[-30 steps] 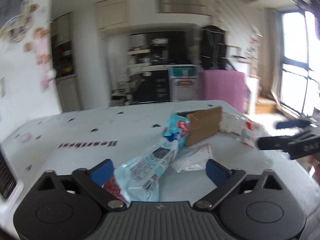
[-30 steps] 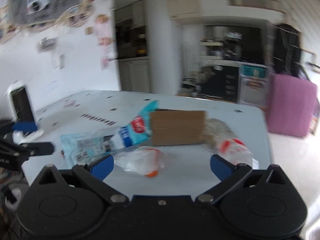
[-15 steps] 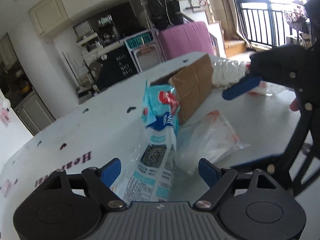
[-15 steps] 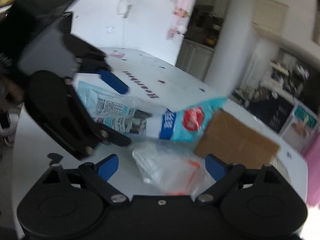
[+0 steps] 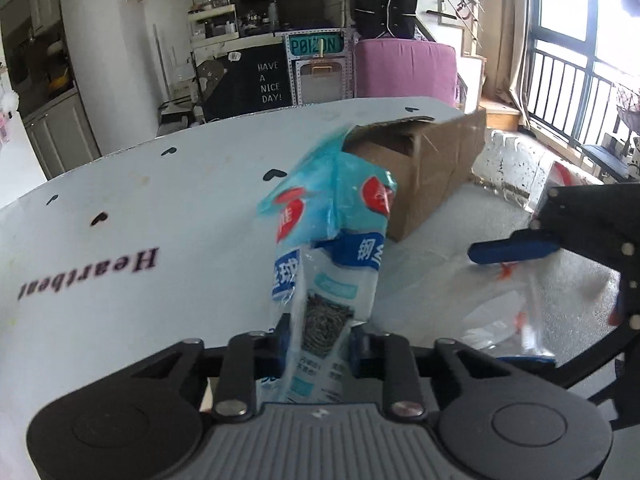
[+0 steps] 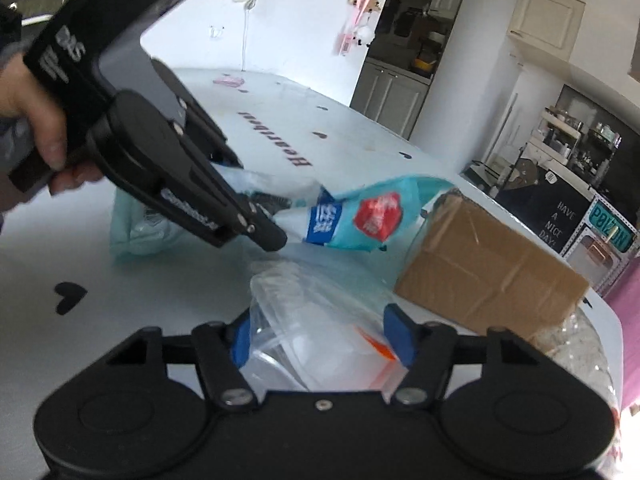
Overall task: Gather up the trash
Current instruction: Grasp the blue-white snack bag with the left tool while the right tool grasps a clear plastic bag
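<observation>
White laminate makes up the table [image 5: 120,208], the biggest thing in sight, printed with small black hearts and the word "Heartbeat" [image 5: 88,276]. On it a brown cardboard box [image 6: 488,268] lies on its side, its open end turned toward the left-wrist camera, and a speckled clear plastic bag [image 5: 516,168] rests just beyond it. The long teal and blue wrapper [image 5: 332,248] stretches from the mouth of the box toward the near edge of the table; its top end leans against the box opening. The left gripper [image 5: 320,344] has just been closing, and its blue pads now pinch the lower part of this wrapper, which looks raised off the tabletop in the right-wrist view; a hand [image 6: 36,120] grips that tool's black handle. Beside the wrapper lies a crumpled clear bag with orange marks [image 6: 320,344]. The right gripper [image 6: 322,340] has also just been closing, and this clear bag sits between its blue fingers [image 6: 398,334], both of which appear to meet the plastic at its sides, though how firmly they press cannot be told.
</observation>
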Motion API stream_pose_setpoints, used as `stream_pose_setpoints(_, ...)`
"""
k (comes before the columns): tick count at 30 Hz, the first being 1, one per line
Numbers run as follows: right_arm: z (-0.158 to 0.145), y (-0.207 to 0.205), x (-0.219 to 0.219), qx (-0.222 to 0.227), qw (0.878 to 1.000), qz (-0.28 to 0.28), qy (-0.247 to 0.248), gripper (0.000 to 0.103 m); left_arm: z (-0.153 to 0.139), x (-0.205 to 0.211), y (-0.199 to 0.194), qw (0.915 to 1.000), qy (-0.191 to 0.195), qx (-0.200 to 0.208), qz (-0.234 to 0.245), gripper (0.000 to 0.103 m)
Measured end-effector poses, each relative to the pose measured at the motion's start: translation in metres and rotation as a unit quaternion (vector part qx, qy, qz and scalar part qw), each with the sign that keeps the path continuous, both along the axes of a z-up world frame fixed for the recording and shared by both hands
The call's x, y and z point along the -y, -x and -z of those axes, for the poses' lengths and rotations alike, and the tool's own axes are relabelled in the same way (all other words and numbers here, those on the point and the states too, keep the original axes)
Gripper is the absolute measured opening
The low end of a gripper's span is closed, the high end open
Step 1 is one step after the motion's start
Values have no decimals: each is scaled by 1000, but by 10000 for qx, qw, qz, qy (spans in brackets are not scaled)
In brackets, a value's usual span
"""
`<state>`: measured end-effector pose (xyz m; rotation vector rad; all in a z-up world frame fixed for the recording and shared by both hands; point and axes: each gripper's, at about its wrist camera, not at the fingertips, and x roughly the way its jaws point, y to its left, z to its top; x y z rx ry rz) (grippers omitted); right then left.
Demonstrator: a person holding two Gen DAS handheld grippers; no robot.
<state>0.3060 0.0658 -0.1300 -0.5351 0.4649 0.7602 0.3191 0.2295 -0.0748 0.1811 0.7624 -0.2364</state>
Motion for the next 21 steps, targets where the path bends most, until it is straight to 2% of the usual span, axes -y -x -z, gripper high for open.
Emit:
stream_pose_setpoints(5, -7, 13, 9, -90, 9999, 7, -110, 56, -9, -1, 14, 9989, 335, 179, -269, 18)
stream_pose_setpoints(10, -19, 21, 24, -502, 9970, 261, -533, 50, -26, 2, 34, 9963, 550, 396, -531, 15)
stream_pose_setpoints(15, -32, 27, 45, -956, 9866, 637, -1162, 48, -40, 3, 51, 9934, 752, 454, -736, 15)
stream_pose_setpoints(21, -50, 36, 72, -1219, 9708, 991, -1813, 45, -52, 12, 73, 9900, 837, 492, -1023, 15)
